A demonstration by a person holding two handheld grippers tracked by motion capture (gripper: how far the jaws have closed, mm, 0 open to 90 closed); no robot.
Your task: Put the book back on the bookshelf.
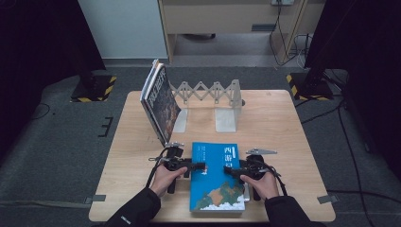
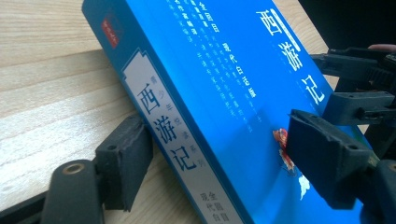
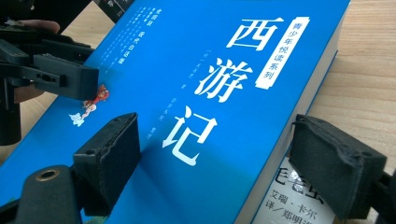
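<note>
Lying flat at near table (image 1: 283, 142) edge: blue book (image 1: 217, 177), second book (image 3: 299, 196) beneath. Left gripper (image 1: 201, 166) clamped across spine edge; right gripper (image 1: 230, 171) clamped across opposite edge. Both hands held low, pointed inward. Farther back: dark book (image 1: 161, 101) leaned against extendable bookend rack (image 1: 213, 97).

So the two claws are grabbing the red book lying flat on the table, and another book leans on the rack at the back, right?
Not quite: the book is blue, not red, as the high view shows. The rest holds. The left claw and right claw sit at its two sides, it lies flat on the table, and another book leans at the rack behind.
</note>
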